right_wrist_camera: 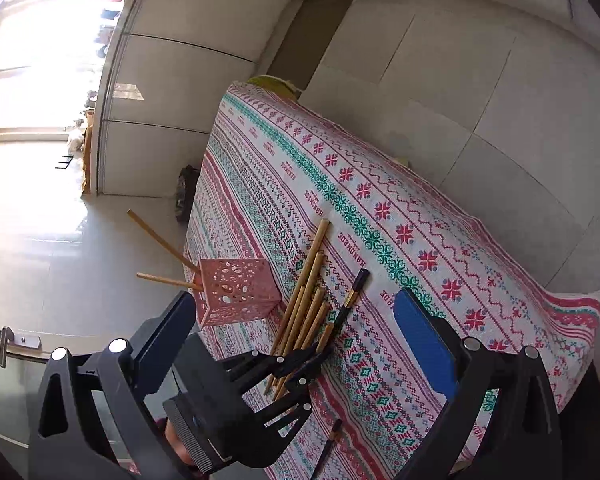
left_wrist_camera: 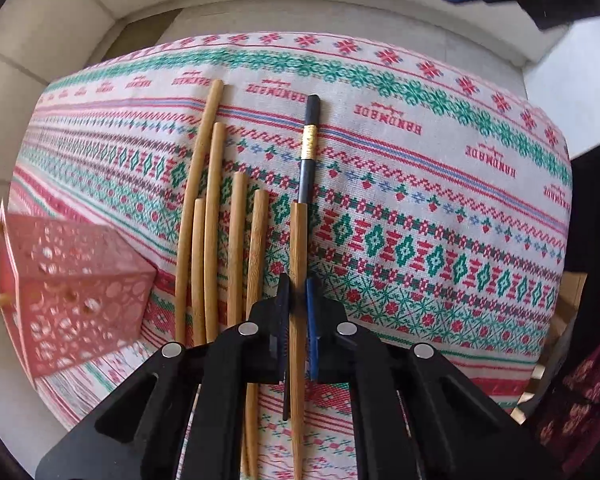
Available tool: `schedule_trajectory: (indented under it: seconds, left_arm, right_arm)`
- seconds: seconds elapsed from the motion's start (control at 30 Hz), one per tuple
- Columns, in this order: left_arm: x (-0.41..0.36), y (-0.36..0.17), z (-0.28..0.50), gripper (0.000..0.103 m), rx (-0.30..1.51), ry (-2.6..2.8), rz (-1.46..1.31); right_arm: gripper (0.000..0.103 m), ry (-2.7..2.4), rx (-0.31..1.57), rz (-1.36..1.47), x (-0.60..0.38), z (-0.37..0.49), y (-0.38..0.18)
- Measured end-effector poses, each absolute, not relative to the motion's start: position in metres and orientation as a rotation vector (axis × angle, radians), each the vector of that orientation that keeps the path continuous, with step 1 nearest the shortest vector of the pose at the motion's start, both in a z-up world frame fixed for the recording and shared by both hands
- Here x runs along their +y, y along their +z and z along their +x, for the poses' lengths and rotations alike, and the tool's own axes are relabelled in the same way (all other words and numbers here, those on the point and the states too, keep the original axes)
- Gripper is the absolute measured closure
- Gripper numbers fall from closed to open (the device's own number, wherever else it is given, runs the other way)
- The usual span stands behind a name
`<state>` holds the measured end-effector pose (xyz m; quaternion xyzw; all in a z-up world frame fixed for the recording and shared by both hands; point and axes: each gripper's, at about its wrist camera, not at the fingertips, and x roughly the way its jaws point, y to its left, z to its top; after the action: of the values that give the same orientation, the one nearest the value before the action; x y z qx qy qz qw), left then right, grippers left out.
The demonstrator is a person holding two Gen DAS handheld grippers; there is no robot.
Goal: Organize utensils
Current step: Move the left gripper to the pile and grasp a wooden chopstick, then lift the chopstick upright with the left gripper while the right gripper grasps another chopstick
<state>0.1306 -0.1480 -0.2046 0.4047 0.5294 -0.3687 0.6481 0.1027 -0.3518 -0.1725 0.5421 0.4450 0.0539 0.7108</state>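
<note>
Several bamboo chopsticks (left_wrist_camera: 210,216) lie side by side on the patterned tablecloth (left_wrist_camera: 420,200), with a black chopstick (left_wrist_camera: 309,148) beside them. My left gripper (left_wrist_camera: 298,292) is shut on one bamboo chopstick (left_wrist_camera: 299,248) at the right of the row, low over the cloth. The pink perforated holder (left_wrist_camera: 76,284) stands to the left with two bamboo chopsticks in it (right_wrist_camera: 160,240). My right gripper (right_wrist_camera: 296,320) is open and empty, held above the table. It sees the left gripper (right_wrist_camera: 300,358), the row (right_wrist_camera: 308,304) and the holder (right_wrist_camera: 236,296).
A second black chopstick (right_wrist_camera: 328,446) lies on the cloth near the table's front edge. The tablecloth (right_wrist_camera: 420,240) hangs over the edges. Tiled floor and white wall panels surround the table. A dark patterned cloth (left_wrist_camera: 580,400) sits at the right.
</note>
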Motion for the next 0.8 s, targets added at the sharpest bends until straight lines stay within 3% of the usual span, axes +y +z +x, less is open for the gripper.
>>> schedule_trajectory:
  seconds: [0.27,0.33,0.4,0.47,0.7,0.8]
  left_arm:
    - [-0.08,-0.147,0.128,0.096,1.121,-0.771,0.493]
    - [-0.056,-0.13,0.123,0.096,1.071,-0.731,0.352]
    - [-0.033,-0.114,0.111,0.096,1.006,-0.713,0.216]
    - [-0.018,-0.103,0.093,0.096,0.943,-0.691,0.138]
    - [0.018,-0.059,0.063,0.096,0.777,-0.708,0.022]
    - [0.033,-0.046,0.058,0.096,0.741,-0.702,-0.011]
  right_arm:
    - [0.008,0.155,1.06,1.156,-0.319,0.116,-0.183]
    - [0.018,0.143,1.108,1.115,-0.301,0.122,-0.188]
    - [0.046,0.101,1.166,1.042,-0.285,0.131,-0.195]
    - [0.057,0.055,1.222,0.978,-0.269,0.139,-0.201]
    - [0.082,0.009,1.272,0.97,-0.23,0.153,-0.202]
    - [0.082,-0.031,1.282,0.962,-0.221,0.159,-0.206]
